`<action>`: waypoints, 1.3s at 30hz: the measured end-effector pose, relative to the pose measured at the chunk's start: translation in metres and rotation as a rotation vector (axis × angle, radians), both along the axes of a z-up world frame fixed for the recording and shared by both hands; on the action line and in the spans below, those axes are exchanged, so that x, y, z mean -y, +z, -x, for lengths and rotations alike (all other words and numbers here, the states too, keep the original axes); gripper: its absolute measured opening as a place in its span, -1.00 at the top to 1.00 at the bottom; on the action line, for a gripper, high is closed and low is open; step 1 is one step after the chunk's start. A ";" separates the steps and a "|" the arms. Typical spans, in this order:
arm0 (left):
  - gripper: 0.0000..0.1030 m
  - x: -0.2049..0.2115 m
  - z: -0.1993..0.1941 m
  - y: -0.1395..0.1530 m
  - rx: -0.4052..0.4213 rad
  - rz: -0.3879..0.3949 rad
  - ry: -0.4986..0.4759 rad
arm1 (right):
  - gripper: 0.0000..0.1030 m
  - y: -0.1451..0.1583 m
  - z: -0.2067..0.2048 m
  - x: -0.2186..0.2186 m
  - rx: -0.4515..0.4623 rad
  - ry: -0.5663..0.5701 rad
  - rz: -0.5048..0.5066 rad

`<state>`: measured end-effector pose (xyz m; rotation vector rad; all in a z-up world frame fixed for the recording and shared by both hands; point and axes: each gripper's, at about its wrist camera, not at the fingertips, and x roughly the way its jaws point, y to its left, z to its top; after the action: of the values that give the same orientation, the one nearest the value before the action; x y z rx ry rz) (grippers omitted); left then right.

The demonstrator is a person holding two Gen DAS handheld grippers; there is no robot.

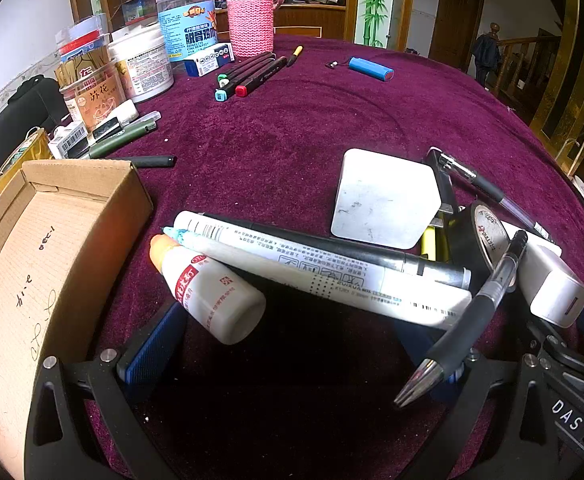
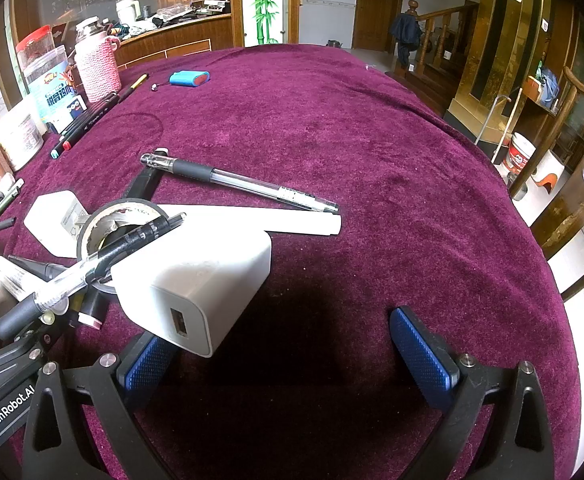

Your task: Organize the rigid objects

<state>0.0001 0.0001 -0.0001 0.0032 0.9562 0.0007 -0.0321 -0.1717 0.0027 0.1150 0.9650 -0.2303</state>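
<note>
A heap of small things lies on the purple cloth. In the left wrist view my open left gripper (image 1: pixel 292 356) sits just before a white glue bottle (image 1: pixel 211 296), a long white tube (image 1: pixel 332 276), a black marker (image 1: pixel 356 250) and a black pen (image 1: pixel 476 312). A white charger (image 1: pixel 384 198) and black tape roll (image 1: pixel 488 236) lie behind. In the right wrist view my open right gripper (image 2: pixel 287 356) is empty; a white USB adapter (image 2: pixel 199 284) rests by its left finger (image 2: pixel 147 364). A clear pen (image 2: pixel 243 182) lies beyond.
A cardboard box (image 1: pixel 47 264) stands at the left. Jars (image 1: pixel 185 20), a pink knitted flask (image 1: pixel 249 20), markers (image 1: pixel 247 74) and a blue battery (image 1: pixel 370 69) sit at the far side. The table edge curves off on the right (image 2: pixel 532 248), with chairs beyond.
</note>
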 end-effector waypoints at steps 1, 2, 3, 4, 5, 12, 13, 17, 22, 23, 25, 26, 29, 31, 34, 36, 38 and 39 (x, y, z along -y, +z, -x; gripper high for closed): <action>-0.99 0.000 0.000 0.000 0.000 0.000 0.000 | -0.98 0.000 0.000 0.000 0.000 0.000 0.000; -0.99 0.000 0.000 0.000 0.000 0.000 0.000 | -0.98 0.000 0.000 0.000 0.000 0.000 0.000; -0.99 0.000 0.000 0.000 0.000 0.000 0.000 | -0.98 0.000 0.000 0.000 0.000 0.000 0.000; -0.99 0.000 0.000 0.000 0.000 0.000 0.000 | -0.98 0.000 0.000 0.000 0.000 0.000 0.000; -0.99 0.000 0.000 0.000 0.000 0.000 0.000 | -0.98 0.000 0.000 0.000 0.000 0.000 0.000; -0.99 -0.001 -0.001 0.001 -0.025 0.001 -0.035 | -0.98 0.000 0.000 0.000 0.000 0.000 0.000; -0.99 -0.001 0.000 0.001 -0.040 0.002 -0.048 | -0.98 0.000 0.000 0.000 0.000 0.000 0.000; -0.99 0.001 0.012 0.004 -0.036 0.001 -0.082 | -0.98 0.000 0.000 0.000 0.000 0.000 0.000; -0.99 -0.001 0.014 0.001 -0.030 -0.006 -0.097 | -0.98 0.000 0.000 0.000 0.000 0.000 0.000; -0.99 -0.001 0.014 0.001 -0.029 -0.005 -0.097 | -0.98 0.000 0.000 0.000 0.000 0.000 -0.001; -0.99 -0.002 0.015 0.001 -0.027 0.000 -0.097 | -0.98 0.000 0.000 0.000 0.000 0.000 0.000; -0.99 -0.003 0.015 0.001 -0.026 0.001 -0.097 | -0.98 0.000 0.000 0.000 0.000 0.001 0.000; -0.99 -0.003 0.015 0.001 -0.023 0.002 -0.095 | -0.98 0.002 -0.004 0.001 -0.030 0.019 -0.014; -0.99 -0.003 0.014 0.002 -0.023 0.002 -0.095 | -0.98 0.003 -0.008 0.003 -0.067 0.056 -0.029; -0.99 -0.003 0.014 0.002 -0.023 0.002 -0.095 | -0.98 0.004 -0.007 0.005 -0.077 0.055 -0.033; -0.99 -0.003 0.014 0.002 -0.022 0.002 -0.095 | -0.98 0.003 -0.002 0.002 -0.070 0.037 -0.027; -0.99 -0.003 0.014 0.002 -0.022 0.002 -0.094 | -0.98 0.004 -0.001 0.001 -0.073 0.034 -0.023; -0.99 -0.003 0.015 0.002 -0.019 0.002 -0.092 | -0.98 0.004 -0.002 0.001 -0.075 0.036 -0.022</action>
<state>-0.0147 0.0026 0.0020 0.0450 0.9746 -0.0854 -0.0302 -0.1731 0.0066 0.1096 1.0436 -0.1925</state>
